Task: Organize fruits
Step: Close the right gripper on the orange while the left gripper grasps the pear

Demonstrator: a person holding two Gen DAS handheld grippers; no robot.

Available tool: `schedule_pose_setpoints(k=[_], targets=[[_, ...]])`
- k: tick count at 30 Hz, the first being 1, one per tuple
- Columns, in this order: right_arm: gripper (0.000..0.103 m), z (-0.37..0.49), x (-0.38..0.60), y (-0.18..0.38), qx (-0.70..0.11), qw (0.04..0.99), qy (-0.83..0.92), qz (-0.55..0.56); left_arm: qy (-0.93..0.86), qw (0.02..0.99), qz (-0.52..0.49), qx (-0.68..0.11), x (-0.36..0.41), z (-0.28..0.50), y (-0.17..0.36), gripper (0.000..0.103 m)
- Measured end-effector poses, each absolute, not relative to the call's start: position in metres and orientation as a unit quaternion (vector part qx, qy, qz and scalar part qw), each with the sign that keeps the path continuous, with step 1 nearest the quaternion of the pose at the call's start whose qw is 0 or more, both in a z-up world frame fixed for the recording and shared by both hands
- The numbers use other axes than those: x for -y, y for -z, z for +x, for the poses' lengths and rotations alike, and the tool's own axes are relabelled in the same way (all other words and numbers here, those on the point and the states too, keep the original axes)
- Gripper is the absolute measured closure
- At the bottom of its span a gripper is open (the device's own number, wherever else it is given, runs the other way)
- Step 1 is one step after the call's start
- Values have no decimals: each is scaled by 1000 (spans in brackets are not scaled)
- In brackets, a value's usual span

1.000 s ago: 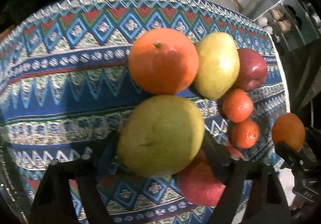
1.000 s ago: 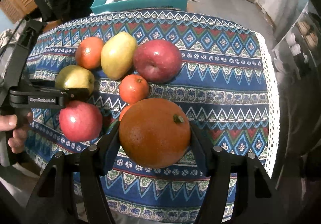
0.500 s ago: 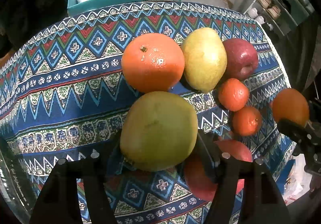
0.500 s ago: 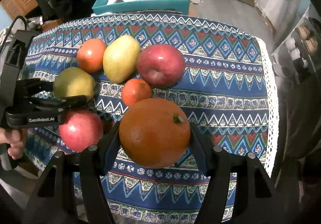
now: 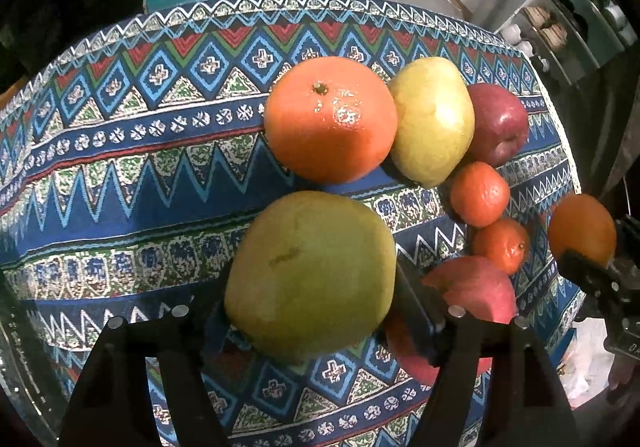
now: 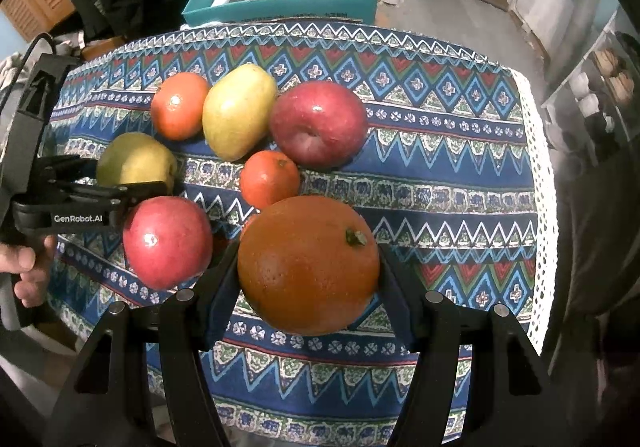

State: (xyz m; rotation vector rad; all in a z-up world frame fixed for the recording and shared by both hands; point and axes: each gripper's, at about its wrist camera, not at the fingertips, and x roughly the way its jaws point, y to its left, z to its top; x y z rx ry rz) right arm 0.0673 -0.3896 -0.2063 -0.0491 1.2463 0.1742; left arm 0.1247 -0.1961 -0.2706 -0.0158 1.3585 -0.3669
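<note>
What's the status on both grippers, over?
Left gripper shut on pear. Right gripper shut on orange. Six fruits loose on cloth; nothing blocking.

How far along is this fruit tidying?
Partly done, it seems. An orange, yellow pear and red apple already sit in a row on the tablecloth. In hand: the left gripper holds a green pear, the right gripper a dark orange. Two tangerines and another apple look unplaced.

Green pear [image 5: 310, 275] held in fingers; dark orange [image 6: 308, 265] likewise.
</note>
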Motion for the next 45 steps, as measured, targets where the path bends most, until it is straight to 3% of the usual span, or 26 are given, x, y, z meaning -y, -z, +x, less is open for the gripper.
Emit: schedule_pose_setpoints(k=[10, 27, 45], targets=[[39, 69, 390, 207, -580, 810, -81, -24, 168, 770, -25, -615, 192, 128, 273, 28], [39, 65, 383, 174, -536, 841, -71, -35, 170, 816, 57, -550, 182, 93, 230, 34], [39, 56, 349, 107, -469, 878, -76, -47, 179, 865, 86, -461, 157, 46, 136, 34]])
